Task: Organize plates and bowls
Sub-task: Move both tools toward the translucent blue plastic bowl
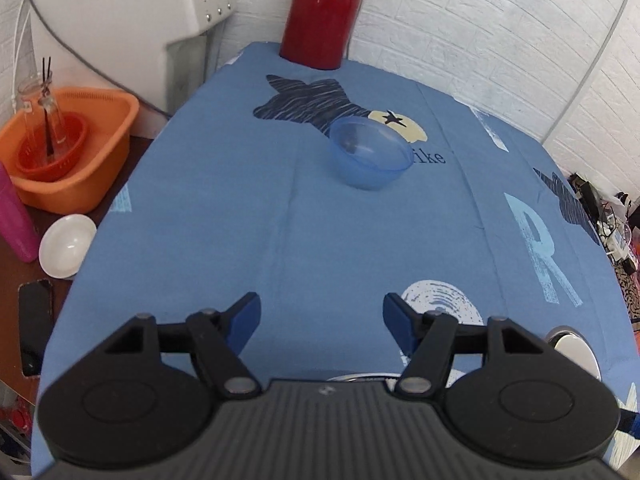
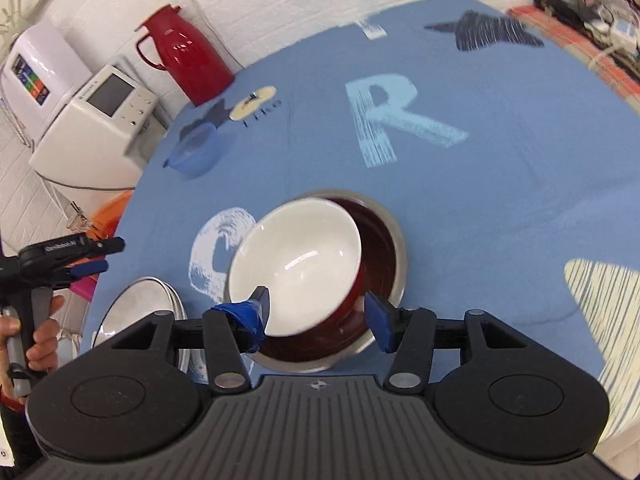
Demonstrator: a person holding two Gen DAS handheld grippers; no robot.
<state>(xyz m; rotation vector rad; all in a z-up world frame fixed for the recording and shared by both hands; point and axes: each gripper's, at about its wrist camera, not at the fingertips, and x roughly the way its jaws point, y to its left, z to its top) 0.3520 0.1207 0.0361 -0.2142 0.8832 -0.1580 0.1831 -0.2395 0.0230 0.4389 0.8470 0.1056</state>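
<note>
My views are bright and evenly lit, edges bowed by fisheye; glare streaks the red jug (image 1: 320,12) (right view blurs toward its upper right).

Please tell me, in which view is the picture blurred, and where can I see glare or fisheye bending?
Right wrist view: motion blur smears the blue bowl and the cloth prints; glare streaks the white-and-red bowl. Left wrist view: mostly sharp; highlights glint on the red jug; the tablecloth edges curve from fisheye distortion.

Bowls: blue (image 2: 196,151), red-and-white (image 2: 298,264), steel (image 2: 394,240), small white (image 1: 67,245). One steel plate (image 2: 136,304). One red jug (image 2: 182,54).
</note>
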